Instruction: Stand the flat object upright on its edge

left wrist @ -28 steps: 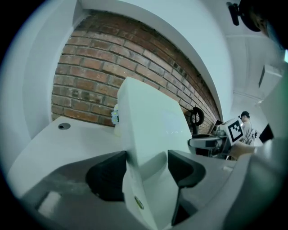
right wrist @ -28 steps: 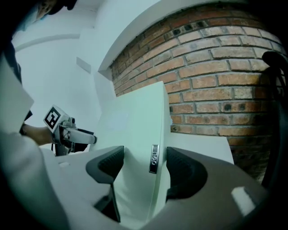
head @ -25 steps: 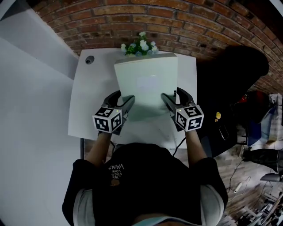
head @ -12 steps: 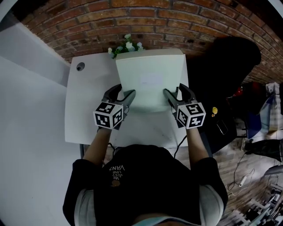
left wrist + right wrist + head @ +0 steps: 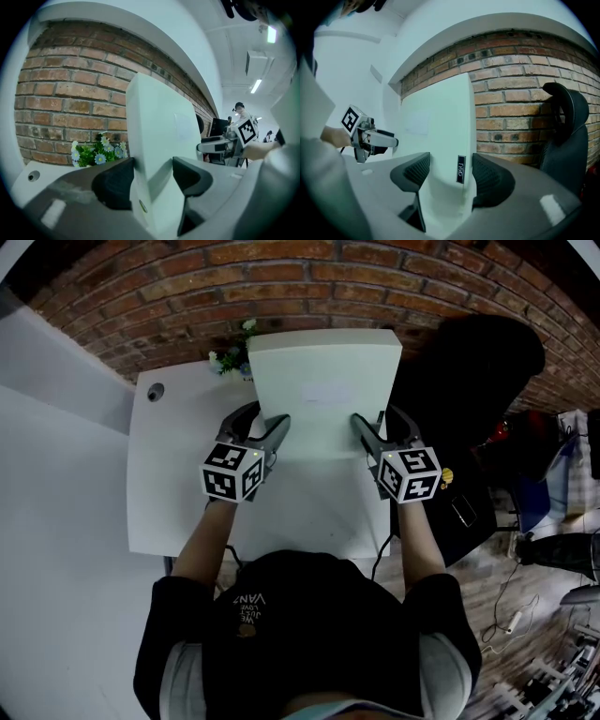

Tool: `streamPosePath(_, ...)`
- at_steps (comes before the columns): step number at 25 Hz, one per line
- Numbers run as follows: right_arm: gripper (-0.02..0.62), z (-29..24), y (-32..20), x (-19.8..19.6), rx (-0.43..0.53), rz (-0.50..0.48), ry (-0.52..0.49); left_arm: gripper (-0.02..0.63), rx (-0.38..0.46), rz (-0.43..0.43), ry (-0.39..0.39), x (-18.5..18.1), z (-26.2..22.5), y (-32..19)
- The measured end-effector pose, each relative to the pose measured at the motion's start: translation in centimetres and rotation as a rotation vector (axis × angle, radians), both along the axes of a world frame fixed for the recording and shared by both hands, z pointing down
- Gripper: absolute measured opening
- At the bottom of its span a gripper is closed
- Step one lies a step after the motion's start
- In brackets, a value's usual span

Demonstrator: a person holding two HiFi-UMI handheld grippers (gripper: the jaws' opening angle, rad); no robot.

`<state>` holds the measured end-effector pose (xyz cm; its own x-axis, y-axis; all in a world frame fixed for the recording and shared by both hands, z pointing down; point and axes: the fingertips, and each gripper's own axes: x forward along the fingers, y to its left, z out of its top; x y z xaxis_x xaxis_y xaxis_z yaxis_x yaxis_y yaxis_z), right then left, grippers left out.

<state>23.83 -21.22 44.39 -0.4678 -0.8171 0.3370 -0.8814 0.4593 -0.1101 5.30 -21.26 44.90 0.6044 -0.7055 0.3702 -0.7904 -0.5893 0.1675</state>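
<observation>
Our left gripper, its jaws just closing, clamps the left edge of the flat white rectangular box. Our right gripper clamps the right edge. Between them the box stands steeply tilted above the white table.

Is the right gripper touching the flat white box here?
Touching. The right gripper view shows the right gripper with both pads pressed against opposite faces of the flat white box, with no gap on either side.

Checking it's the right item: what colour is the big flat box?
The box is plain white; the head view shows it best.
</observation>
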Motion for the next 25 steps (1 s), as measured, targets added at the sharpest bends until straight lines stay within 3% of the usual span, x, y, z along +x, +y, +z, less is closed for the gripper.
streamPosePath(25, 0.281, -0.4, -8.6, 5.5, 0.066, 0.057, 0.004, 0.256, 0.151, 0.027, -0.023, 5.5, -1.9, -9.2)
